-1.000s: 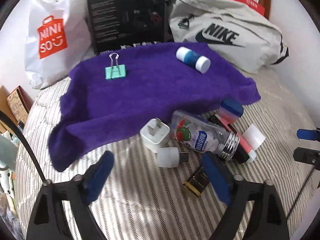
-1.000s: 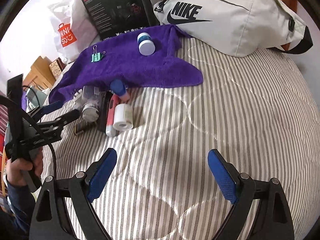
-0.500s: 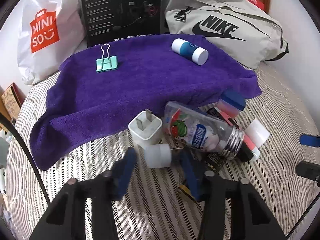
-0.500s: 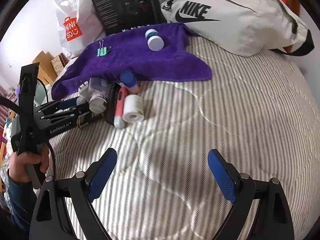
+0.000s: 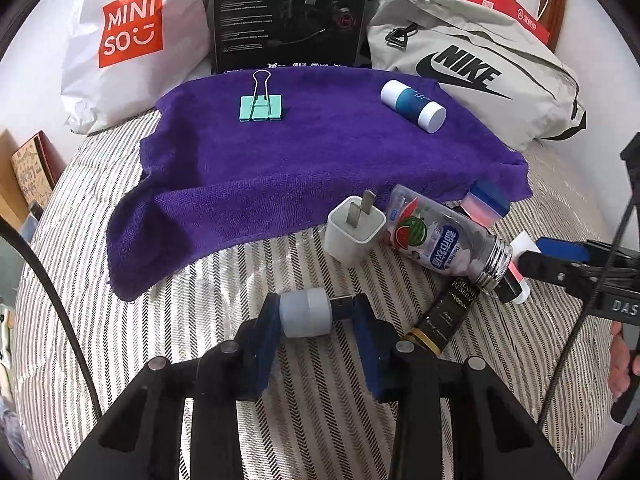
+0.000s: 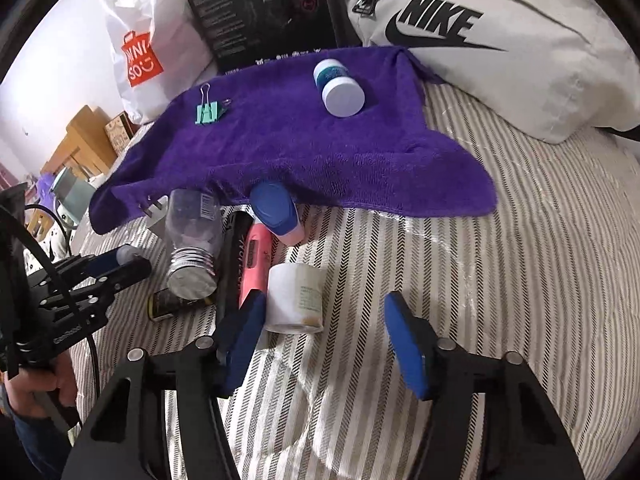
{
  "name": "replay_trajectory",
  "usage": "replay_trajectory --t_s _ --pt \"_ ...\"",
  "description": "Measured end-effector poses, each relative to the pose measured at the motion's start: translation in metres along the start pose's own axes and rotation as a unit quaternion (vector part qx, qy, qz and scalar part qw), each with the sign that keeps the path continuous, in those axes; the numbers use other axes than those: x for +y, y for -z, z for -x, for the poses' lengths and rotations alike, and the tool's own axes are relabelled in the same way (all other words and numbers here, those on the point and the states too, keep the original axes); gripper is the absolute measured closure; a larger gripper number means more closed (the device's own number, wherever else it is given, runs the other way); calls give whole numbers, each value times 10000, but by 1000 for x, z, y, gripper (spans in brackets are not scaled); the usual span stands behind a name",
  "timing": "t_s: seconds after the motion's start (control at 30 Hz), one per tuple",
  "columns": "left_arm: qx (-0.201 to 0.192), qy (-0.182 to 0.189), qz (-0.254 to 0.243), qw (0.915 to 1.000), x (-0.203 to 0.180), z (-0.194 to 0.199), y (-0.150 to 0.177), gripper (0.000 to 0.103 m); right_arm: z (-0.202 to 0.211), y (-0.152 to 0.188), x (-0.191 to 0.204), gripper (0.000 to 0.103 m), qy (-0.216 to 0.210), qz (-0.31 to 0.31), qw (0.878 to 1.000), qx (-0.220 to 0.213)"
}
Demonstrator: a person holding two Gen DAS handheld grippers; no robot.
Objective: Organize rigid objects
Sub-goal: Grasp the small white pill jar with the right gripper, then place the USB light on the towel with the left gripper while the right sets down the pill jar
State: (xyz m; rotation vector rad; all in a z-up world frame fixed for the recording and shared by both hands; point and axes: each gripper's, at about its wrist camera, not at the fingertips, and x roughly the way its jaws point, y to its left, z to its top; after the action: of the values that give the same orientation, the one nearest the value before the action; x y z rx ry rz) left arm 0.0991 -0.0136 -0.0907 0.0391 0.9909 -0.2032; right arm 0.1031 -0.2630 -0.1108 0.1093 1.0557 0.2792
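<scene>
The left gripper [image 5: 316, 316] jaws squeeze the little white plug [image 5: 306, 312] low in the frame by its ends, so it could pop out, while the right gripper [image 6: 324, 340] jaws gape wide and empty.

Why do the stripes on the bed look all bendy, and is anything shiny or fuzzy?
Left wrist view: the fisheye lens curves the striped bedding and darkens the corners; the clear bottle shows small glints. Right wrist view: the same bending, a bright glare patch on the bedding below the purple towel, and the right gripper looks slightly soft.
</scene>
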Motion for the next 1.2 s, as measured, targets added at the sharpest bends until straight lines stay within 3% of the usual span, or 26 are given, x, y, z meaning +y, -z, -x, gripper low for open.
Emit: replay_trajectory --t_s 0.33,0.5,0.63,0.87,1.2 --pt "-15 -68 -80 9999 -2 -2 -1 68 -5 -9 -3 46 403 319 9987 4" --pt "-39 -62 -49 10000 -2 -2 -1 68 -8 -8 5 58 740 688 9949 -25" --pt "-73 -106 -21 9999 -3 -4 -4 68 -7 -12 0 72 657 686 9955 -21" --pt "-136 35 151 9998 11 4 -4 68 7 -12 -9 72 246 516 9984 -18" --pt "-252 53 224 9994 20 18 -13 68 21 -13 -4 72 58 636 9979 -78"
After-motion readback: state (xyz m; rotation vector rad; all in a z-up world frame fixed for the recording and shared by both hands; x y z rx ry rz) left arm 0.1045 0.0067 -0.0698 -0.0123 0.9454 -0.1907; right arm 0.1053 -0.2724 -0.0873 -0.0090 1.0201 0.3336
